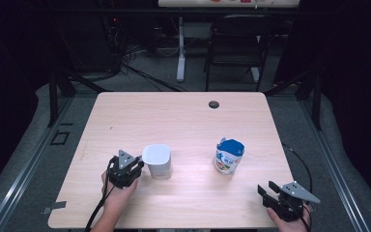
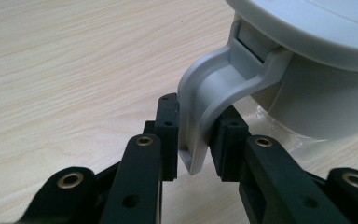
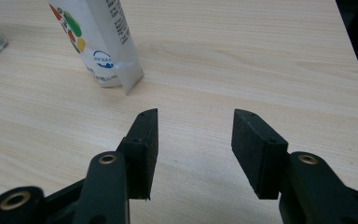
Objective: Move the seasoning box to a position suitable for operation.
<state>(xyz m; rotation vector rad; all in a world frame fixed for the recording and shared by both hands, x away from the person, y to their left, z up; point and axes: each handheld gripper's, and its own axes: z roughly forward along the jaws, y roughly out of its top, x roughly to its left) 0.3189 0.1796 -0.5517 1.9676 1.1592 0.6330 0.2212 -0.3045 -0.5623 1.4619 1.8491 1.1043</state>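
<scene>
The left gripper [image 1: 134, 166] is closing its jaws around the handle [image 2: 200, 116] of the white jug [image 1: 157, 161], which is standing upright on the table [image 1: 183, 121] left of centre, with both pads lying against the handle's sides. The right gripper [image 1: 266, 189] is waiting at the near right corner with its jaws standing apart and holding nothing, the blue-topped milk pouch [image 1: 229, 156] standing just beyond it. To lift cleanly, the left gripper is probably needing to squeeze firmly and keep the handle centred on the pads so the jug is not swinging or tilting.
</scene>
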